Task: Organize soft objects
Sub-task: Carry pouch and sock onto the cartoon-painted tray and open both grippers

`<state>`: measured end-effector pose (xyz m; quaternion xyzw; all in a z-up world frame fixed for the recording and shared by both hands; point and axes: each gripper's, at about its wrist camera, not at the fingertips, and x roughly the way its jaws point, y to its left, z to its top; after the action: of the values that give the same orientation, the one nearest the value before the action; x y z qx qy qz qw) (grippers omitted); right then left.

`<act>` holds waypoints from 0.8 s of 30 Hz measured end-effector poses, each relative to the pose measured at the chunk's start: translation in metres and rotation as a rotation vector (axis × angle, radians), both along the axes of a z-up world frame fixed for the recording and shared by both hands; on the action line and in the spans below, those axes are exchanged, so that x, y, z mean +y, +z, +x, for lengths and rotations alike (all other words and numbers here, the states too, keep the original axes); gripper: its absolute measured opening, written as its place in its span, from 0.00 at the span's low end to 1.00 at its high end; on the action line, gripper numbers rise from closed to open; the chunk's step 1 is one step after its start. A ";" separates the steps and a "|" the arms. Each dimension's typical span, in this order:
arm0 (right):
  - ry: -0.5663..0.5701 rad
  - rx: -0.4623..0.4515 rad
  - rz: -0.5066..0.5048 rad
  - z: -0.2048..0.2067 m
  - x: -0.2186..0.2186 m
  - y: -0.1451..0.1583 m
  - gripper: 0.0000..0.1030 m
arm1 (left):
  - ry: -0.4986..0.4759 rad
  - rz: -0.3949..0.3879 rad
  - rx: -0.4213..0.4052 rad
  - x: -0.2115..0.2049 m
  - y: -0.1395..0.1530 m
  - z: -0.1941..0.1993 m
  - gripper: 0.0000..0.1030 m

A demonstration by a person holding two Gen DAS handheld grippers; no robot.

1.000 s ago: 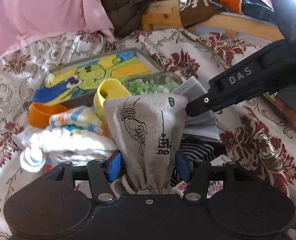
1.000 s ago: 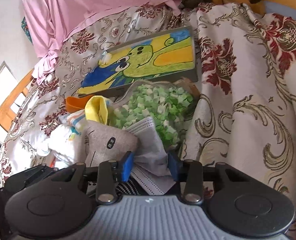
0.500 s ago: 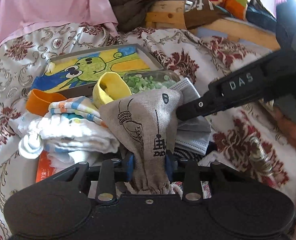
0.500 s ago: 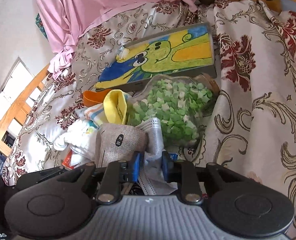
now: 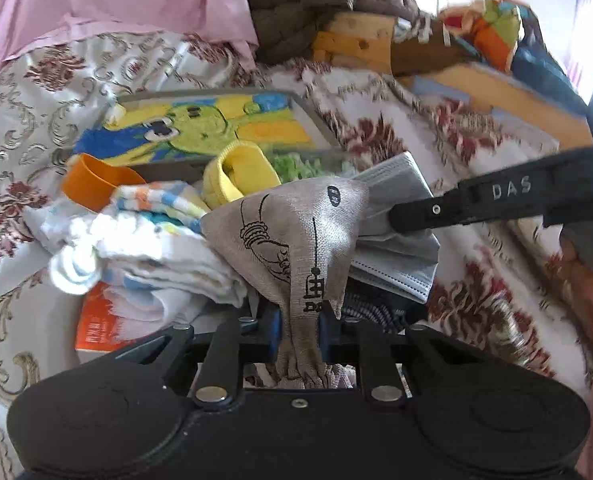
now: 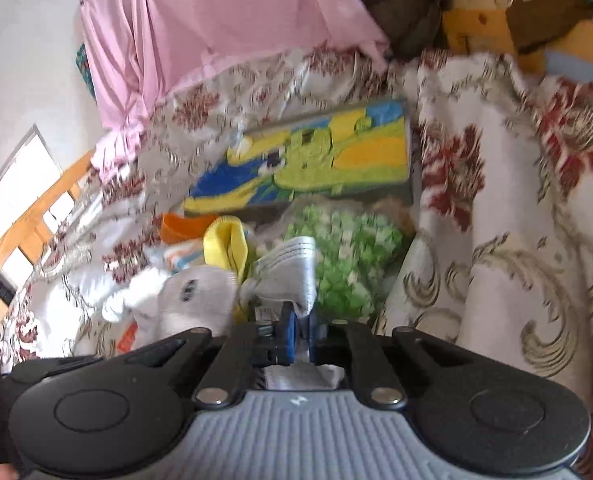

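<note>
Bed w/ a cream bedspread (image 5: 36, 320) in red floral print, pink cloth (image 5: 96, 4) bunched at 11 o'clock, wooden frame (image 5: 496, 92) at 1 o'clock – everything sits in one loose heap mid-bed. Going left to right in the left wrist view: orange band (image 5: 96, 180) at approx. 9 o'clock of the heap, white and striped small cloths (image 5: 156, 248) just beside it, yellow band (image 5: 236, 172) behind those, cartoon picture panel (image 5: 200, 128) at 12 o'clock w/ a clear bag of green bits (image 5: 296, 162) touching its near edge. Centre: linen drawstring pouch (image 5: 296, 240) – left gripper (image 5: 300, 338) has its blue pads pressing the pouch neck, jaws closing on it, so it's gripped. At 3 o'clock of the pouch, grey face masks (image 5: 400, 264), a small stack; right gripper (image 6: 301, 338) is clamped tight on one edge of them, the same masks (image 6: 292, 268) standing up from its pads in its own view. Progress, as a judgement: early. Two soft items are in hand but neither looks clear of the heap yet, no sorted pile or container is visible, and the cloths, bands and bag lie untouched. Left to do: separate pouch from masks, place each, then work thru the rest.
</note>
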<state>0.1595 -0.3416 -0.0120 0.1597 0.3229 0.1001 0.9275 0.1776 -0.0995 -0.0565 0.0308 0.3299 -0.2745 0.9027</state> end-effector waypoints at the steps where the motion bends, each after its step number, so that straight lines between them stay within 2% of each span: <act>1: -0.009 -0.021 0.005 -0.003 -0.002 0.004 0.06 | 0.006 -0.021 -0.010 0.003 0.006 -0.004 0.19; 8: -0.073 -0.204 0.093 -0.022 -0.016 0.026 0.07 | 0.055 -0.142 -0.088 0.020 0.045 -0.022 0.19; 13: -0.128 -0.291 0.148 -0.007 -0.024 0.037 0.07 | 0.115 -0.177 -0.134 0.026 0.074 -0.005 0.19; 17: -0.150 -0.341 0.155 0.032 -0.026 0.048 0.07 | 0.186 -0.221 -0.154 0.029 0.102 0.030 0.19; 19: -0.163 -0.356 0.190 0.061 -0.030 0.050 0.07 | 0.214 -0.240 -0.176 0.027 0.117 0.053 0.19; 24: -0.206 -0.317 0.304 0.129 -0.040 0.028 0.07 | 0.272 -0.224 -0.230 0.011 0.138 0.117 0.21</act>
<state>0.2883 -0.3816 0.0162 0.3120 0.1364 0.0762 0.9372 0.2945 -0.0887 0.0818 -0.0835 0.1933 -0.1797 0.9609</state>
